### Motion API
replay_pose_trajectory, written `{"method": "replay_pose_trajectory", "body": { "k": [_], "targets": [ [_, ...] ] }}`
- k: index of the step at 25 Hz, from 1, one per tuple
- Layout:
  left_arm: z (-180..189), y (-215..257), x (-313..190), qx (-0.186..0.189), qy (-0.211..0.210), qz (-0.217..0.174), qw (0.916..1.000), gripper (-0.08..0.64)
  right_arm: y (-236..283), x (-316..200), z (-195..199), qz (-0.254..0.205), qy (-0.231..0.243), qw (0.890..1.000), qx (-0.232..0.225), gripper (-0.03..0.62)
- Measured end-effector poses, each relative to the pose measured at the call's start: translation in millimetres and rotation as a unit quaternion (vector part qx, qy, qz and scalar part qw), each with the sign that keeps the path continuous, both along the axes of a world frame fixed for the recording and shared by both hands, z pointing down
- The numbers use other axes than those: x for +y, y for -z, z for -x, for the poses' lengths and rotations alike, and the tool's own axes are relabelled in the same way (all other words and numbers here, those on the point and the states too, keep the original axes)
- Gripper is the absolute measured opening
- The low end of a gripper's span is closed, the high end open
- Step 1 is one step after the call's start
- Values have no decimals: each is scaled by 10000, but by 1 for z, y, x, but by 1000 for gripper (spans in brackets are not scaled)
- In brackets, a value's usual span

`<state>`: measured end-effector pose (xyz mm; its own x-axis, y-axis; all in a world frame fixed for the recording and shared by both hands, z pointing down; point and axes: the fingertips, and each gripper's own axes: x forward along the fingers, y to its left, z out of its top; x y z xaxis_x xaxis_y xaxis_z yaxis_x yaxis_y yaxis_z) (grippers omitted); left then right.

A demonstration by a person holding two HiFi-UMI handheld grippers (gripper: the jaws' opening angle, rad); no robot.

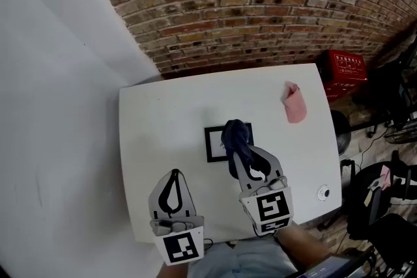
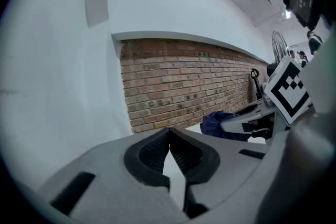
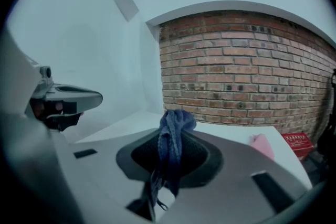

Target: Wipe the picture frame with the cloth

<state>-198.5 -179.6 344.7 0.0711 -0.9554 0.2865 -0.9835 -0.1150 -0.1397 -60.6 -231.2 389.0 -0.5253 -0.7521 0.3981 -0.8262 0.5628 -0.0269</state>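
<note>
At the bottom left of the head view, my left gripper [image 1: 174,174] hangs over the near edge of the white tabletop [image 1: 163,114]. Its jaws are pressed together at the tips, with nothing between them. Just to its right, my right gripper [image 1: 240,152] has its jaws squeezed on a dark blue cloth [image 1: 236,135]. The cloth bunches up past the jaw tips. It covers the right side of the picture frame [image 1: 215,144], a black frame lying flat near the middle of the tabletop. I cannot tell if the cloth touches it. Farther back, near the tabletop's upper right corner, a pink cloth [image 1: 294,103] lies alone. Behind that is a brick wall [image 1: 260,3], with a red crate [image 1: 345,68] at the right.
</note>
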Motion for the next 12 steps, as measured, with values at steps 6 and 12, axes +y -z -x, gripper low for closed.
{"method": "replay_pose_trajectory", "body": {
  "k": [6, 12],
  "targets": [
    [29, -21, -4, 50, 167, 219, 9996, 9, -24, -11, 32, 204, 168, 9996, 33, 75],
    [51, -56, -1, 77, 305, 580, 9978, 9, -69, -9, 51, 631, 231, 9977, 107, 75]
  ]
}}
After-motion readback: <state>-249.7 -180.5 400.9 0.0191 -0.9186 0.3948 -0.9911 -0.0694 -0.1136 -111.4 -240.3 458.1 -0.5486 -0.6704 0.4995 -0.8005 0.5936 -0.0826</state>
